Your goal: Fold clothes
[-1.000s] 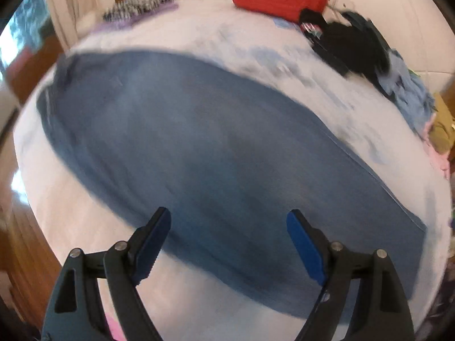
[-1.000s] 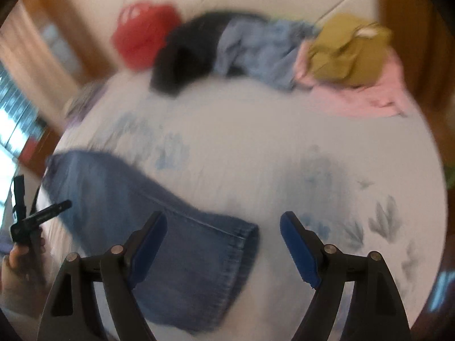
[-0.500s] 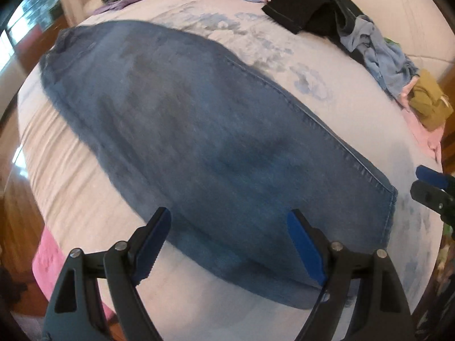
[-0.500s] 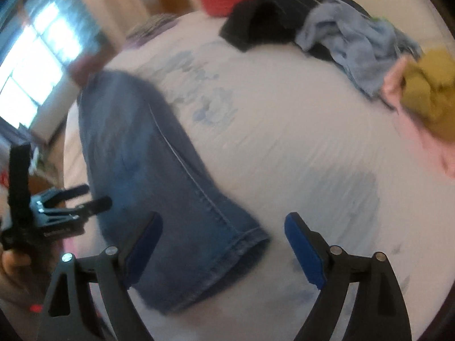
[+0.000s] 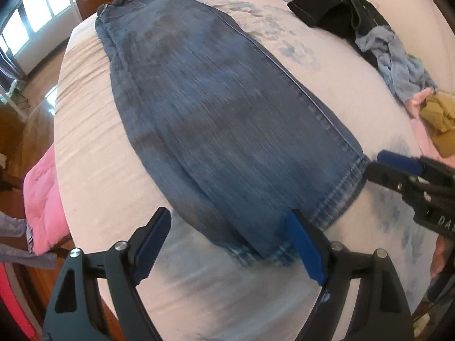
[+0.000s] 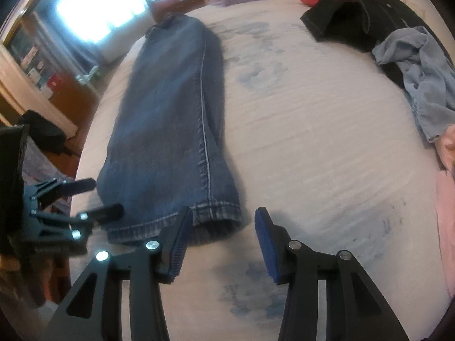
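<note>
Jaws on your right gripper (image 6: 220,241) are closing around the jeans (image 6: 167,130) hem, lower centre; your left gripper (image 5: 230,247) gapes wide beside it. Denim runs away toward upper left

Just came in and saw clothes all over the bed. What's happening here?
A person is folding jeans, laid lengthwise on the bed, with a hand-held gripper in each hand. Both are at the hem end: the left gripper hangs open over one corner, and the right gripper is closing on the other, pads not yet pressing. More clothes wait in a pile at the far side.
</note>
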Available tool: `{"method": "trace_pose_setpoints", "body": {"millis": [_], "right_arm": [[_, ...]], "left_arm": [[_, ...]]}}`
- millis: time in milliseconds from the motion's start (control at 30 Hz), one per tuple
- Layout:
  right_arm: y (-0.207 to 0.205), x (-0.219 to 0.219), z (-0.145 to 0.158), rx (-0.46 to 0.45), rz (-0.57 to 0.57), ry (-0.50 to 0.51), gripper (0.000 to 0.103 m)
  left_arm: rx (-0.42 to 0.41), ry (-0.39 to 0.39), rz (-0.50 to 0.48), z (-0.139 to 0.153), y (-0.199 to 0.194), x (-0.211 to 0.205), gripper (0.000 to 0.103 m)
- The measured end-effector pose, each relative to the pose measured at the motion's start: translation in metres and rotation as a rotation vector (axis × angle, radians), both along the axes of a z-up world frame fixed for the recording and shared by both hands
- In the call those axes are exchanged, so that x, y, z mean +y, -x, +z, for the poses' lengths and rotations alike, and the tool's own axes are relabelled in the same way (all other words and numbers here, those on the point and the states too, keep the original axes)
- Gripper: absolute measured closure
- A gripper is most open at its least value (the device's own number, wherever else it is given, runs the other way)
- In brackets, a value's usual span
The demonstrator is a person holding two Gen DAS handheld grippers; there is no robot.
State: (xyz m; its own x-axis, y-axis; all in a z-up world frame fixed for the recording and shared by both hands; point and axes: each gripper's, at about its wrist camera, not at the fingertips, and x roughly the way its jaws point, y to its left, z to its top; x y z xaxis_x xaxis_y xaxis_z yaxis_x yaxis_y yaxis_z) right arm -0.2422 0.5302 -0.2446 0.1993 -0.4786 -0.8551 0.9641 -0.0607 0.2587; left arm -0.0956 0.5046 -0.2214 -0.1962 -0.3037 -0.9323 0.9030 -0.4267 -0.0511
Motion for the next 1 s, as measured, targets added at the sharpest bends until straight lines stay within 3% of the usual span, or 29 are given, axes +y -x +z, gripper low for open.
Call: {"method": "trace_pose_setpoints", "body": {"millis": [233, 333, 533, 600, 633, 667, 933, 1000], "right_arm": [[-0.006, -0.003, -0.007, -0.01, 0.078, 0.005, 0.055], [-0.013, -0.01, -0.008, 0.007, 0.119, 0.014, 0.05], [-0.023, -0.017, -0.012, 0.055, 0.141, 0.041, 0.049], [-0.026, -0.016, -0.013, 0.069, 0.161, 0.041, 0.049], [-0.027, -0.015, -0.013, 0.074, 0.174, 0.039, 0.053], [-0.028, -0.014, -0.013, 0.075, 0.187, 0.036, 0.056], [-0.035, -0.014, -0.014, 0.114, 0.188, 0.032, 0.065], [-0.04, -0.013, -0.015, 0.135, 0.193, 0.035, 0.07]], "left_arm": [[-0.002, 0.005, 0.087, -0.004, -0.002, 0.013, 0.018], [0.007, 0.026, 0.134, -0.01, -0.005, 0.01, 0.0], [0.02, 0.063, 0.132, -0.018, -0.003, 0.012, 0.001], [0.032, 0.072, 0.091, -0.016, 0.004, 0.017, 0.018], [0.04, 0.079, 0.062, -0.014, 0.008, 0.021, 0.035], [0.043, 0.084, 0.048, -0.013, 0.009, 0.023, 0.045], [0.096, 0.102, 0.033, -0.016, 0.006, 0.023, 0.049], [0.109, 0.095, 0.029, -0.013, 0.01, 0.021, 0.065]]}}
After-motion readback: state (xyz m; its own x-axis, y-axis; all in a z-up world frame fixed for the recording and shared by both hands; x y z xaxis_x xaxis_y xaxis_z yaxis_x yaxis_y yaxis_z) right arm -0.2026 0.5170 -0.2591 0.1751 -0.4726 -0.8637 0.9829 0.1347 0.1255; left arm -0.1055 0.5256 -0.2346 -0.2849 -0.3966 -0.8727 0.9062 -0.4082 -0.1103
